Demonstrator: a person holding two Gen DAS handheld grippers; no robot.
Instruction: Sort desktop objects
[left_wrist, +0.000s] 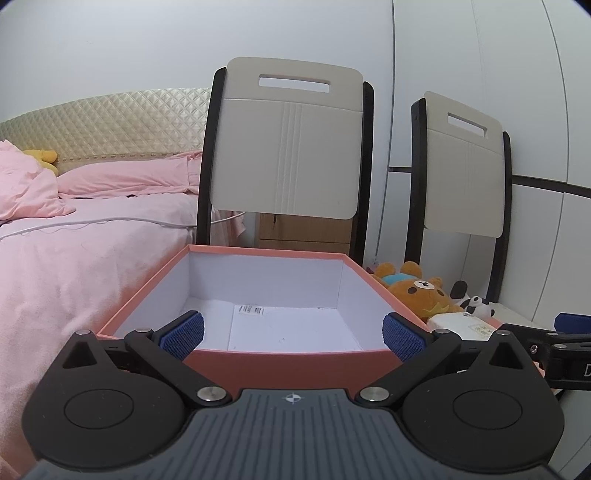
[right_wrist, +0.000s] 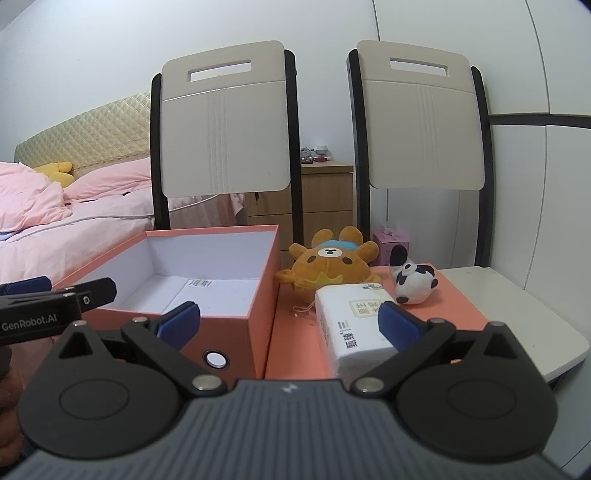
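Observation:
An open pink box with a white inside holds only a paper label. To its right, on the pink lid, lie a brown bear plush, a white tissue pack and a black-and-white panda plush. My left gripper stands open just before the box's near wall, nothing between its blue pads. Also open, my right gripper hovers near the lid, its right pad in front of the tissue pack; touch cannot be told.
Two cream chairs with black frames stand behind the box and toys. A bed with pink bedding lies to the left. A wooden nightstand sits between the chairs. The white seat extends right of the lid.

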